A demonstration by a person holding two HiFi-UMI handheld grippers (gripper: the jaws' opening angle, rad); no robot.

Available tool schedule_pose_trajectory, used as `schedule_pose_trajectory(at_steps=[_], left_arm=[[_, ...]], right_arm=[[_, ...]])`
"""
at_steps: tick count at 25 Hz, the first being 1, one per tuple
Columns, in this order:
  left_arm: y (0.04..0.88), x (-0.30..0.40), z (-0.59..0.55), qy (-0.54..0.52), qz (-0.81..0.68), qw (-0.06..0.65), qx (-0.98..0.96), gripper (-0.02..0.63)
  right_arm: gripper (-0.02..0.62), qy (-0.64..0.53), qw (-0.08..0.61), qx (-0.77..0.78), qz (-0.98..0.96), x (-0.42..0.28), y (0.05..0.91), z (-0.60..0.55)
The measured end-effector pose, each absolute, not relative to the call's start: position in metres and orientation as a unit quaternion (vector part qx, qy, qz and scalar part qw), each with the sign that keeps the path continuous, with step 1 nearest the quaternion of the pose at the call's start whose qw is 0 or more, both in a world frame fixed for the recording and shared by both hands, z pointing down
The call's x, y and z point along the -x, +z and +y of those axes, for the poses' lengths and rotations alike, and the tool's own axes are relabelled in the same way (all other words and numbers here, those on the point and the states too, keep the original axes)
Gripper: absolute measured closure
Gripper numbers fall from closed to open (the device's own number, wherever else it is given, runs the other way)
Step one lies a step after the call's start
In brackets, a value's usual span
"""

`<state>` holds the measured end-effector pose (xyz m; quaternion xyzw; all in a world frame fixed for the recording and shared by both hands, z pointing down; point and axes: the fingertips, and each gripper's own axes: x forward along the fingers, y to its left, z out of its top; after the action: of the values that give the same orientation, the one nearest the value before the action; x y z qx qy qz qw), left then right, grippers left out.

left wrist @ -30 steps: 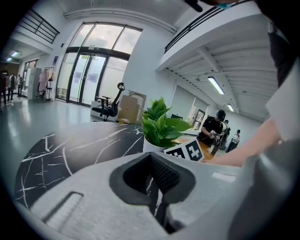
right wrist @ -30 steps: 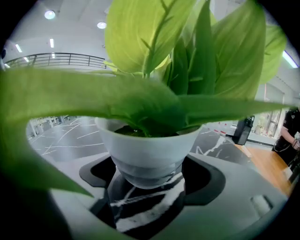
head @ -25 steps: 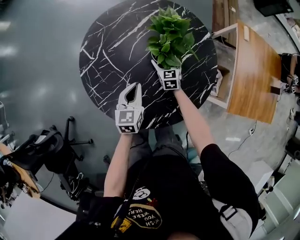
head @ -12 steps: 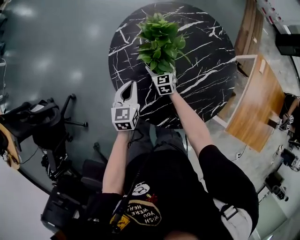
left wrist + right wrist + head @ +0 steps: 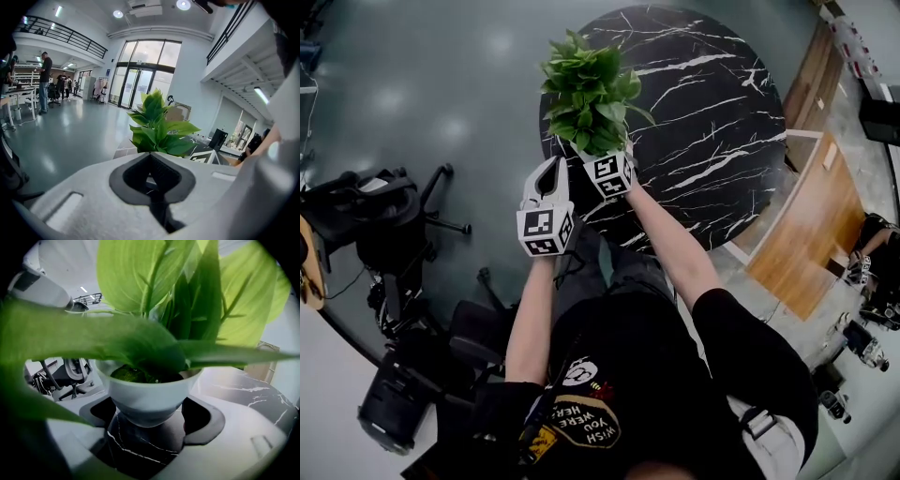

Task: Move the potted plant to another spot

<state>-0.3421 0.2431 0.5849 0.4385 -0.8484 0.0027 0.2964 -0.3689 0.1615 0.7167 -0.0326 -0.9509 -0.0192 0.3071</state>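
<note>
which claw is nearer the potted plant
Right. The right claw grips the potted plant by its pot; the left claw is shut and empty, beside it, apart.

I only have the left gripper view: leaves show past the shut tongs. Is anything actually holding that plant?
Observer: Yes. In the right gripper view the right tongs clamp the white pot from both sides.
Operator: Is it sitting on something?
Observer: It looks lifted. The head view puts the plant over the left edge of the round black marble table.
Operator: Is my gripper touching the pot?
Observer: No. The head view shows the left tongs beside the right ones, apart from the pot, over the floor.
</note>
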Motion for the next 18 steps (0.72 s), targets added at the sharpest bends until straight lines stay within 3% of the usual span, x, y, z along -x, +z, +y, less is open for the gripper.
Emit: schedule_pose_trajectory(at_steps=[9,18], left_arm=[[0.587,0.322,0.222,0.016,-0.825,0.305,-0.475,0.603],[0.595,0.247,0.12,0.045,-0.763,0.306,-0.567,0.602]], right_arm=[[0.15,-0.015,0.312,0.001,-0.95,0.345,0.713,0.131],[0.15,0.019,0.318,-0.108,-0.942,0.243,0.714,0.028]])
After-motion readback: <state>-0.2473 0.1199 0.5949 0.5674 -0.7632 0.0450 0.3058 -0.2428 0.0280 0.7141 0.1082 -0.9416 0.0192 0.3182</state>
